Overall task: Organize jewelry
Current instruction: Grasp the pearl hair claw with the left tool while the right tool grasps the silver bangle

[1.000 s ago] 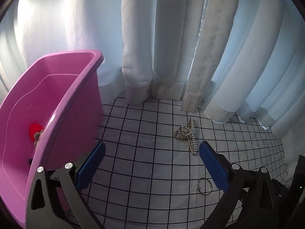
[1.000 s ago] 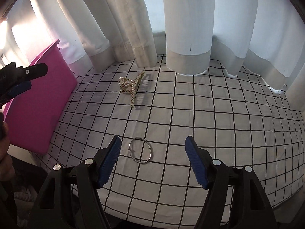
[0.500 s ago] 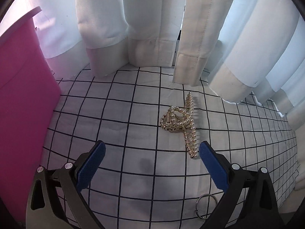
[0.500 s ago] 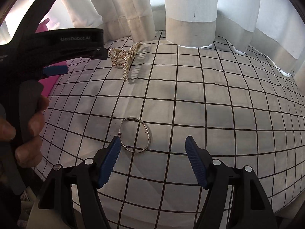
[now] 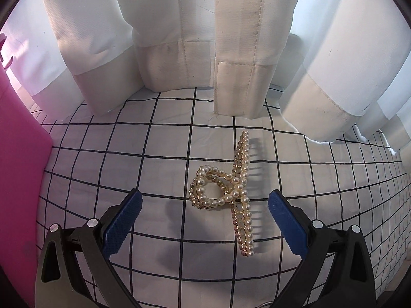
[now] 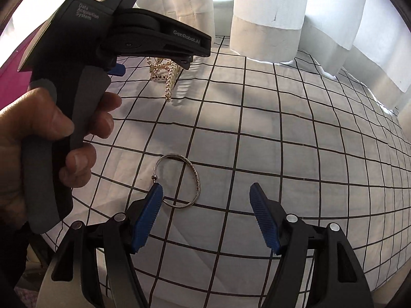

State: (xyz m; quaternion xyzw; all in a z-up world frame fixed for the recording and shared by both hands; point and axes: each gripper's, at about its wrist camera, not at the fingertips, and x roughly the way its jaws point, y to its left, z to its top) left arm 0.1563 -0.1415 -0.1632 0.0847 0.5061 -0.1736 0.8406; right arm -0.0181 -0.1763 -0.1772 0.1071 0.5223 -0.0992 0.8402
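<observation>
In the left wrist view, the left gripper (image 5: 204, 211) is sitting much closer to the pearl hair claw clip (image 5: 226, 192) than a second ago, when the clip was lying small and far ahead; the pink bin (image 5: 18, 174), whose inside was showing then, is now filling only the left edge. One clip is lying on the black-gridded white cloth (image 5: 128, 159), in front of the white curtains (image 5: 179, 38). The jaws are standing wide apart, holding nothing, and the clip is lying between the two blue pads (image 5: 122, 224), nearer the right one and touching neither.

In the right wrist view, the person's left hand (image 6: 48, 138) and its gripper body are now filling the upper left, where a second ago only a tip was showing. One silver bangle (image 6: 179, 181) is lying on the cloth, and the single clip (image 6: 164, 77) is partly hidden beyond the left tool. The right gripper (image 6: 206, 214) is spread wide and holding nothing; its left pad is overlapping the bangle's lower left edge, though contact cannot be told.
</observation>
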